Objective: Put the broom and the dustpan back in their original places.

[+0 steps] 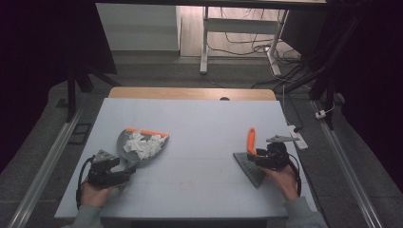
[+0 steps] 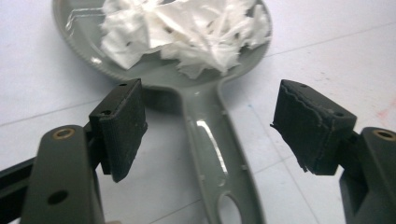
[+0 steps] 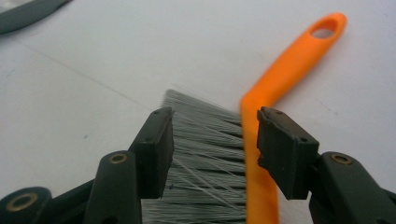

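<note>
A grey dustpan [image 1: 142,142] with an orange front lip lies on the left of the table, holding a heap of white paper scraps [image 1: 142,144]. My left gripper [image 1: 122,175] sits at its handle end. In the left gripper view my left gripper [image 2: 215,121] is open, with the dustpan handle [image 2: 210,140] on the table between the pads and the paper scraps [image 2: 187,32] beyond. On the right lies a brush with an orange handle [image 1: 251,139] and grey bristles [image 1: 250,170]. My right gripper [image 1: 253,158] [image 3: 215,144] hovers open over it, bristles [image 3: 205,154] and orange spine [image 3: 280,79] between the jaws.
The pale blue table top [image 1: 199,118] spreads between the two tools, with a wooden edge [image 1: 190,92] at its far side. A white power strip [image 1: 297,135] and cables lie on the floor to the right. A white desk frame [image 1: 204,42] stands beyond.
</note>
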Demonstrator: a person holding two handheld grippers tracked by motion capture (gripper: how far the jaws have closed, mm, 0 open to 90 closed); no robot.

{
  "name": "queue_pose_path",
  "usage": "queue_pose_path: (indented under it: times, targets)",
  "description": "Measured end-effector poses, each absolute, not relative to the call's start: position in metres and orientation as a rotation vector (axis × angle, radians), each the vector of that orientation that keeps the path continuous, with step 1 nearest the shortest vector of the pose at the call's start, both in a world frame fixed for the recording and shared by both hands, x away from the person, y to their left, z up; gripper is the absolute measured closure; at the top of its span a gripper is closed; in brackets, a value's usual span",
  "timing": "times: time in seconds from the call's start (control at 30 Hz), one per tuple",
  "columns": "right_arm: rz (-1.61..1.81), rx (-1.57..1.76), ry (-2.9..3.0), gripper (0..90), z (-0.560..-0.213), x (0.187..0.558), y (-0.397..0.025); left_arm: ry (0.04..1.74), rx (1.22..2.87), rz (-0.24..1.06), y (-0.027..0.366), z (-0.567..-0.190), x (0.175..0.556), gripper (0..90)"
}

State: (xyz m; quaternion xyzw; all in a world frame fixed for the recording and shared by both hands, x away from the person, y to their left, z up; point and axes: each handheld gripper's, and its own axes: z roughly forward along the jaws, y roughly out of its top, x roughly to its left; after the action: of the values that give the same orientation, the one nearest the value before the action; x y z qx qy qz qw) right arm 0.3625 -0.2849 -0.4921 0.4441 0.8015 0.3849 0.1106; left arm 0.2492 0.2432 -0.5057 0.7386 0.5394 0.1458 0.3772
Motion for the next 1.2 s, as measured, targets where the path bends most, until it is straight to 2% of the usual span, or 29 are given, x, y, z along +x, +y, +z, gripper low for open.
queue_pose_path:
  times: [0.23,0.53,0.9,1.2]
  targets:
    - [1.165,1.189,2.383,46.2,-0.490,0.352,-0.278,1.238,1.950,0.307,0.227,-0.493,0.257,27.2]
    - [1.157,1.084,2.410,46.8,-0.496,0.333,-0.277,1.165,1.999,0.259,0.224,-0.498,0.263,27.6]
    - [1.185,1.000,2.432,48.4,-0.498,0.313,-0.288,1.153,1.998,0.241,0.226,-0.506,0.245,27.8]
    - [1.194,0.968,2.443,50.0,-0.497,0.314,-0.290,1.164,2.008,0.254,0.221,-0.507,0.246,27.7]
